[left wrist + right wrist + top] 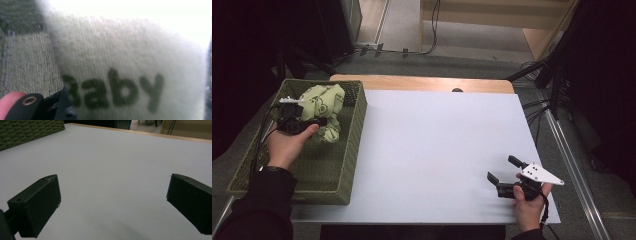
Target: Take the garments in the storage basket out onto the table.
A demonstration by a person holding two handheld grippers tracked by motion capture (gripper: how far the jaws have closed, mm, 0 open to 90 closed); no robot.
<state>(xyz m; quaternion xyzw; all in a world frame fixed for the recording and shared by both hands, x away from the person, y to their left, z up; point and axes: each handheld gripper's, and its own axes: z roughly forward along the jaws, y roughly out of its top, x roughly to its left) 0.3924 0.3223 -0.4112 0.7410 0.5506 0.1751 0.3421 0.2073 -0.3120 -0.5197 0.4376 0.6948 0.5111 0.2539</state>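
The cloth is a pale green knitted garment with dark printed markings, bunched into a loose crumpled lump; it sits in the far part of the woven green basket, which stands on the left side of the white table. In the left gripper view the fabric shows close up: a fine ribbed knit, soft and slightly fuzzy, with the word "Baby" printed on it in dark letters, and the basket's weave shows behind it. The left gripper is clamped on the cloth, its jaws partly closed with the fabric pinched between them. The right gripper rests low over the bare table near the right front corner, jaws spread wide with nothing between them; well apart from the basket.
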